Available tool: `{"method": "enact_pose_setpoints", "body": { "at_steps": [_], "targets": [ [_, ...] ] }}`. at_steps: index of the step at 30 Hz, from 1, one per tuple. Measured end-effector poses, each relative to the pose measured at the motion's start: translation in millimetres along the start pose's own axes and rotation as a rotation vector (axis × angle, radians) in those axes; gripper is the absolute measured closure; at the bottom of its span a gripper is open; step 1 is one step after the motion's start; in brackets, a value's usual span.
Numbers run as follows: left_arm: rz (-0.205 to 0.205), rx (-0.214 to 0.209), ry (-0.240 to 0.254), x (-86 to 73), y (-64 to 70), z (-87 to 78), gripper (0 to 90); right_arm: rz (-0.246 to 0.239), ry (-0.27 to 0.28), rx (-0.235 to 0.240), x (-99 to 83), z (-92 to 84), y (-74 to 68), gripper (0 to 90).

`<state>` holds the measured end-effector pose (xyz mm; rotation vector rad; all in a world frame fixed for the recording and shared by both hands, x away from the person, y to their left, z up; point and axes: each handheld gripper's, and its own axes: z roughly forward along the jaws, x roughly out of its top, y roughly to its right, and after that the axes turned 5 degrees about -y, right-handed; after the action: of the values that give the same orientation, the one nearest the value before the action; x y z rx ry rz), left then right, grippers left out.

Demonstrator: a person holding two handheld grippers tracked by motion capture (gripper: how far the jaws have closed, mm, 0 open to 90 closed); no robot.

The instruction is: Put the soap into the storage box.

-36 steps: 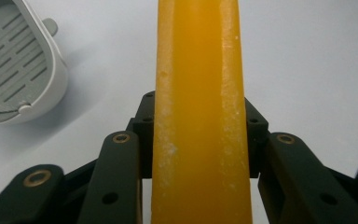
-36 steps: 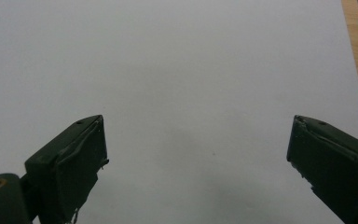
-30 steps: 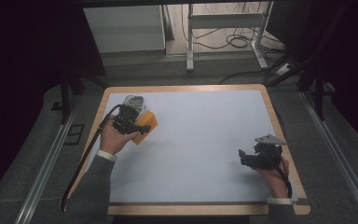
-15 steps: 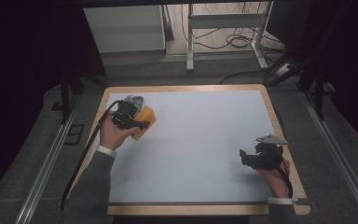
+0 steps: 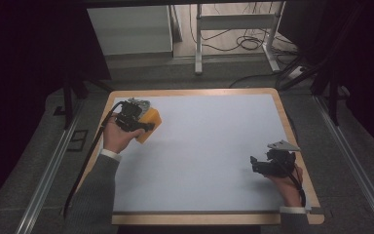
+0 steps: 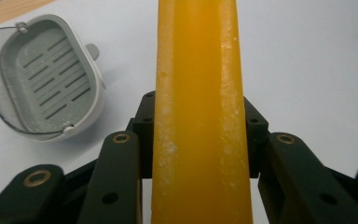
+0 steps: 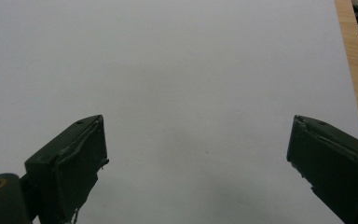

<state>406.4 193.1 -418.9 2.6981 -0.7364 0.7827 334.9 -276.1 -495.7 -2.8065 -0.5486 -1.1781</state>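
Now | I had left gripper (image 6: 200, 154) clamped on yellow block (image 6: 199, 93) | right gripper (image 7: 198, 154) gaped, idle | risk: block slipping, grip narrow, near grey strainer basket (image 6: 42, 77).

No legible text or labels

You hold a waxy, smooth yellow bar (image 6: 200, 116) flecked with pale powder. Beside it lies a matt grey plastic dish (image 6: 42, 79) with a thin wire bail. The table (image 5: 214, 146) looks matt white with a wood edge.
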Motion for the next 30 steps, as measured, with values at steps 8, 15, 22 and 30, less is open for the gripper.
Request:
{"method": "enact_pose_setpoints", "body": {
  "at_steps": [8, 15, 22, 30],
  "targets": [
    [-0.006, 0.016, -0.007, 5.2, -4.6, 0.9, 61.2, -0.007, -0.001, -0.001, 0.0, 0.7, -0.7, 4.9],
    [-0.010, 0.022, -0.007, 12.8, -10.9, 2.8, 61.2, -0.003, -0.002, -0.002, -0.2, 0.5, 0.1, 4.9],
    [-0.026, 0.025, -0.004, 17.0, -16.2, 3.4, 61.2, -0.002, 0.000, -0.003, -0.4, 0.2, 0.7, 4.8],
    [-0.045, 0.017, -0.003, 19.9, -23.6, 4.5, 61.2, -0.003, -0.001, -0.005, -0.6, 0.7, 0.7, 4.9]
  ]
}}
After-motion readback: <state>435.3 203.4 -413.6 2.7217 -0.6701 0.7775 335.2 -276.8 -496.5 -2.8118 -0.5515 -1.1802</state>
